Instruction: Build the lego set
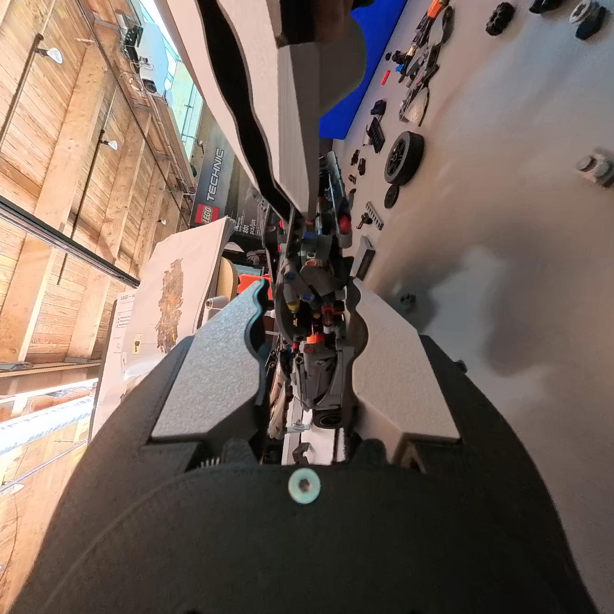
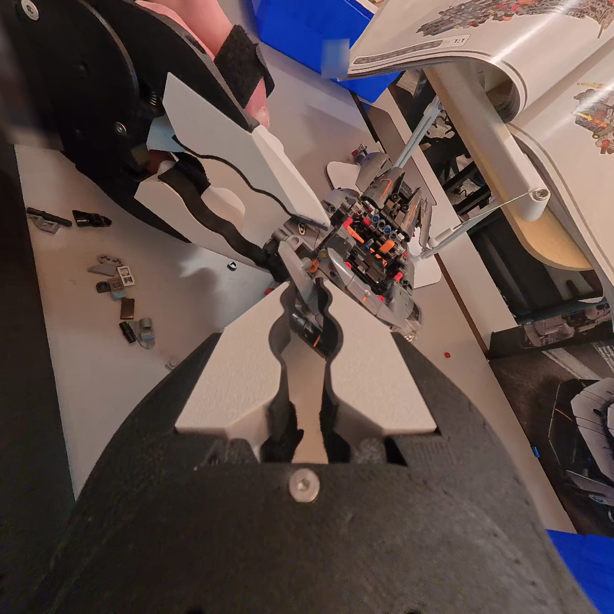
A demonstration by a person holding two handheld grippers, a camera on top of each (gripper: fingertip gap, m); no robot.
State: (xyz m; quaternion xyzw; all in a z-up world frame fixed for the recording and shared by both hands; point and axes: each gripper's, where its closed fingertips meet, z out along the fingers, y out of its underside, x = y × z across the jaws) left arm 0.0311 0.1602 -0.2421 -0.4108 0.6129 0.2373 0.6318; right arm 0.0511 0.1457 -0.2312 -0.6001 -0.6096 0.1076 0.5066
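Right between my two tools sits the half-built grey and black brick car model (image 2: 368, 255), studded with red, orange and blue pins and lifted above the pale grey tabletop (image 2: 99, 349). My left gripper (image 1: 309, 292) has the model's dark body between its two pale fingers with only a narrow gap around it; I cannot tell for sure whether the pads are pressing on it. My right gripper (image 2: 305, 292) is drawn in narrow, its fingers pinched on a small black piece with an orange mark (image 2: 314, 335) at the model's near end. In the right wrist view the left gripper comes in from the upper left with its tips touching the model's side, and a person's hand (image 2: 212, 36) under a black strap holds it.

Beyond the model, an open instruction booklet (image 2: 465, 36) with pictures of the build rests on a white stand (image 2: 481, 139) just behind it. Loose parts lie scattered on the table: a black tyre with a dark rim (image 1: 403, 157), small black and grey bricks (image 2: 124, 292), and a small red round piece (image 2: 447, 355) near the table edge. A blue bin (image 2: 299, 26) stands farther back, and a dark printed box (image 1: 216, 192) is propped behind the booklet.
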